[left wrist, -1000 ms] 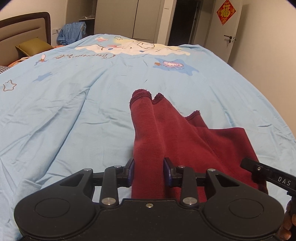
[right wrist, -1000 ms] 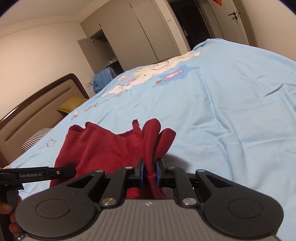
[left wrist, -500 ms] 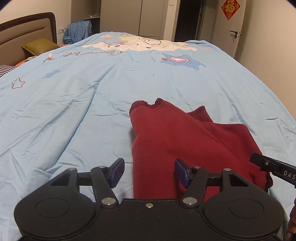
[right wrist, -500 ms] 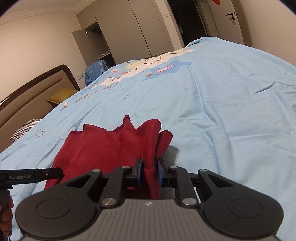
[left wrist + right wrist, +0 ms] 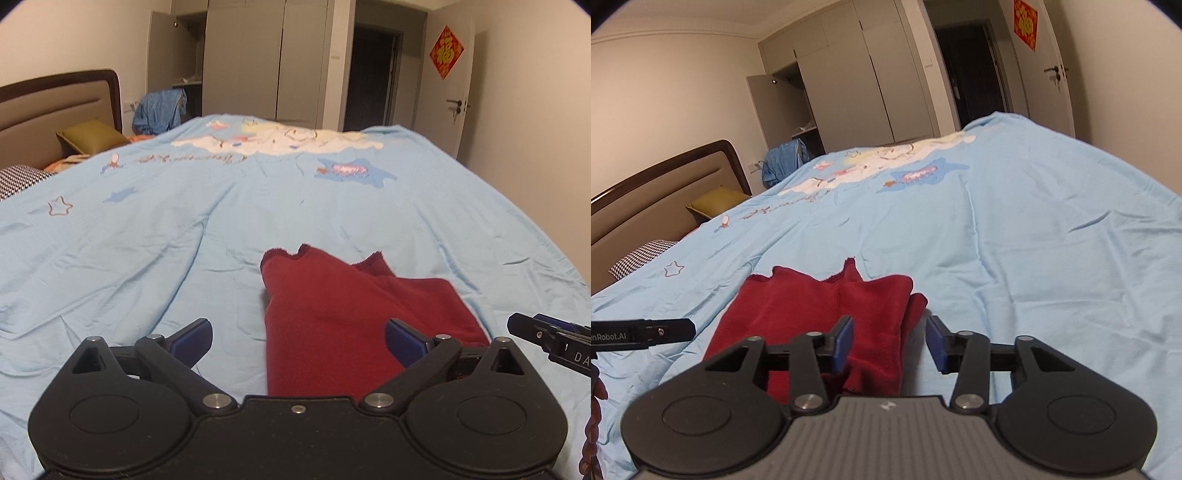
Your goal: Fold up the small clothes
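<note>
Both the left gripper [image 5: 297, 341] and right gripper [image 5: 890, 343] hang with fingers apart, gripping nothing, above the near edge of the red garment [image 5: 354, 317] lying part-folded on the blue bedspread [image 5: 147, 236]; next likely regrasp for another fold.

The small garment [image 5: 343, 314] is dark red. It lies on a light blue bedcover [image 5: 184, 240] printed with stars, white clouds and cartoon figures. Both grippers are black with blue finger pads [image 5: 844, 341], and an olive-green pillow [image 5: 90, 134] rests against the brown headboard [image 5: 55, 99].
</note>
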`<action>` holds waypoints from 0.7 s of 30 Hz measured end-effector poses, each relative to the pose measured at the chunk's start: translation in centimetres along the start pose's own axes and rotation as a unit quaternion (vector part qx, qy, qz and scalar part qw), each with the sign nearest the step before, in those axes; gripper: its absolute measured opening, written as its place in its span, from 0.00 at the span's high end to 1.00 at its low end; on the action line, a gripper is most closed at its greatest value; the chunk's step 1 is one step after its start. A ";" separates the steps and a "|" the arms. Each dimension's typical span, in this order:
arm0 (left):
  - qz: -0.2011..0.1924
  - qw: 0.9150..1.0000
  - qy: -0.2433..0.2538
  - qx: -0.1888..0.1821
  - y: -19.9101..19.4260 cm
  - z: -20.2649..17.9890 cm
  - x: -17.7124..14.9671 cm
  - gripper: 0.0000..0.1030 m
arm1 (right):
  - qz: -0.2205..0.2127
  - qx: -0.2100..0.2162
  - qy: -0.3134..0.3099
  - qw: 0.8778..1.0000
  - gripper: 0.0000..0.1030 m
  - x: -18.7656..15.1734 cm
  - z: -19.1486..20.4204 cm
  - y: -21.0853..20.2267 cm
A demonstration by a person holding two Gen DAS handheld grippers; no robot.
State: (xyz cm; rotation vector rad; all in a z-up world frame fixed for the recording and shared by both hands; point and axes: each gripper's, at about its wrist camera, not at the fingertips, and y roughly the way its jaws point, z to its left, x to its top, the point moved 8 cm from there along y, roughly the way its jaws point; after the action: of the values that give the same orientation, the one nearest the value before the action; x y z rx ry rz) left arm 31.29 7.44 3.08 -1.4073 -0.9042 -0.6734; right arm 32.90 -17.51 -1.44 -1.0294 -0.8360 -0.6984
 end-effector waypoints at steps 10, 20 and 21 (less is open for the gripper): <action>-0.062 0.998 0.007 -0.016 -6.8 -1.2 -1.5 0.01 | -0.060 0.002 -0.044 0.997 0.15 -0.1 2.1 -7.0; -0.093 0.995 0.005 -0.018 -11.4 -0.6 -5.6 0.01 | -0.107 0.001 -0.090 0.990 0.00 -2.2 4.3 -13.3; -0.094 0.995 0.003 -0.018 -11.7 -0.4 -6.1 0.01 | -0.108 0.000 -0.092 0.990 0.00 -2.6 4.5 -13.7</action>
State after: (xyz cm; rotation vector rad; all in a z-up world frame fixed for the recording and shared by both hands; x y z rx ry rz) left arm 18.33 5.36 4.13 -1.3617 -1.0323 -0.8380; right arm 19.12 -18.03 3.63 -1.0230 -1.1206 -0.7928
